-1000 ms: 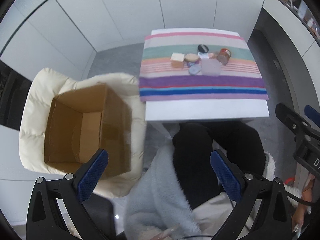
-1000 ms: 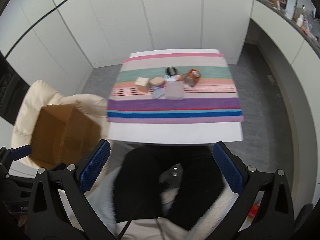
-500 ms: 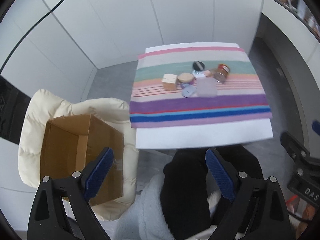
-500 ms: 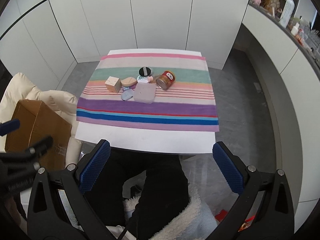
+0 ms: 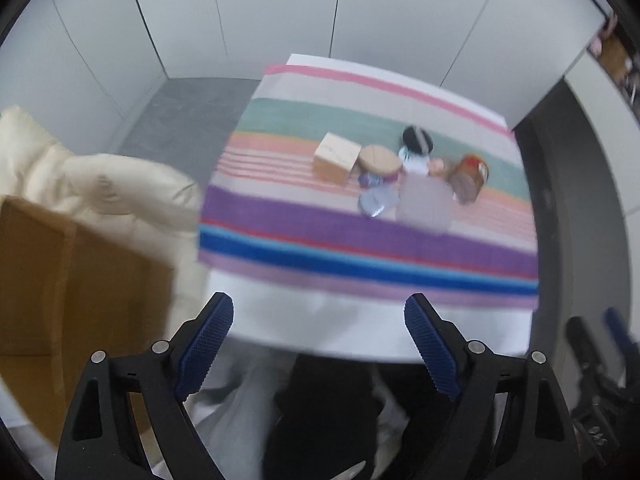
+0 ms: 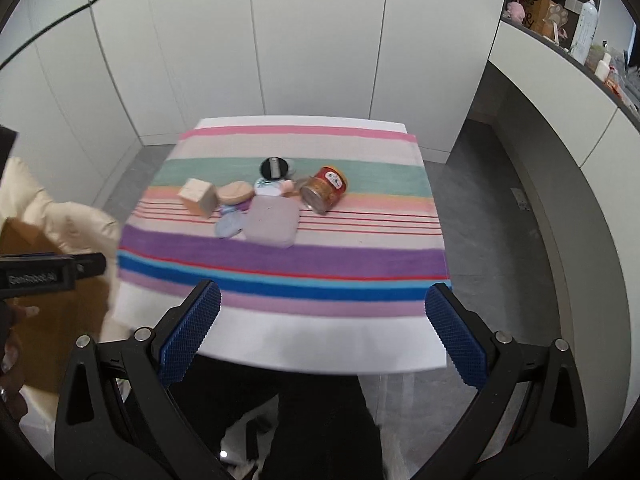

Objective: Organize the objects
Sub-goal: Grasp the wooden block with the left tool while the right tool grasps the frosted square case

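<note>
On the striped cloth [image 6: 288, 256] lies a huddle of small objects: a wooden cube [image 6: 198, 196], a round wooden lid [image 6: 236, 193], a black round case [image 6: 274, 168], a red tin [image 6: 323, 189] on its side, a pale pink square pad [image 6: 272, 221] and a bluish pouch [image 6: 229, 225]. The same cluster shows blurred in the left wrist view, with the cube [image 5: 335, 157] and tin [image 5: 468, 178]. My left gripper [image 5: 318, 332] hangs over the table's near edge, its jaws closing with nothing between them. My right gripper [image 6: 322, 314] is open and empty, also short of the objects.
An open cardboard box [image 5: 72, 276] sits on a cream padded chair [image 5: 120, 184] left of the table. The white table [image 6: 320, 344] stands before white cabinets. A person's dark-clad legs [image 6: 320, 432] are under the near edge. Cluttered shelf [image 6: 560, 12] at right.
Both grippers have swung from above the lap and box toward the table, which now looks larger. The left gripper's fingers stand closer together than before. The objects have not moved.
</note>
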Tool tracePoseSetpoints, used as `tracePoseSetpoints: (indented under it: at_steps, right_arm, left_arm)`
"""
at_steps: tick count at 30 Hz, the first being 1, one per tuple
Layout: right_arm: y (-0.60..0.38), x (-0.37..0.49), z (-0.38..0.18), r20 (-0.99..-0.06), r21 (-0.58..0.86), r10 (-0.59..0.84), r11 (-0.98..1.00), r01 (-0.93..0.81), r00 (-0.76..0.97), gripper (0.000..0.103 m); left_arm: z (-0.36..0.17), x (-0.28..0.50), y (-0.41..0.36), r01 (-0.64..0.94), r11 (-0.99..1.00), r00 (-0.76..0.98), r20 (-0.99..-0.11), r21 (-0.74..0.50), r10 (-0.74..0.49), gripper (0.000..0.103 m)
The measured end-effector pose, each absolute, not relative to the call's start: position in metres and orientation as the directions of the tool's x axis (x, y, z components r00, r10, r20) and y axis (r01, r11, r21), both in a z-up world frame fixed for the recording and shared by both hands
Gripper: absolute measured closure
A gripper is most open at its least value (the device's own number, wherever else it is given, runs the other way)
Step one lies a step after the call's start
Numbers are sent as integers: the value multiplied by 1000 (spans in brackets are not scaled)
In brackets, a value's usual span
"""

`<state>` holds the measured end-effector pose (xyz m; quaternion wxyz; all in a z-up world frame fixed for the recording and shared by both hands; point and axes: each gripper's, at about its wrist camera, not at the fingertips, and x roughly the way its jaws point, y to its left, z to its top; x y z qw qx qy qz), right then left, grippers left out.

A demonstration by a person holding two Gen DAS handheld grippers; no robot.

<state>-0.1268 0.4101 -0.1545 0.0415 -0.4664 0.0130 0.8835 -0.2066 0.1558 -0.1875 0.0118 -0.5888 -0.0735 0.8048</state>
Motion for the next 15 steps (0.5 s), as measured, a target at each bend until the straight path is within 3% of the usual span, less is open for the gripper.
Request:
tracePoseSetpoints:
  at_steps: [4, 8, 15]
  right_arm:
    - [413, -166, -194, -851, 91, -31, -992, -90, -524, 0]
    - [411, -207, -244, -864, 196, -114, -973, -118, -490, 0]
    - [390, -267, -319, -892, 240, -136, -951, -197, -431, 0]
  left_arm:
    - [-222, -249, 148, 55, -964, -312, -922, -259, 230, 14]
    - [-261, -293, 159, -9, -979, -280, -940, -202, 196, 14]
    - [-311, -349, 172, -75, -984, -242, -954, -164, 178, 14]
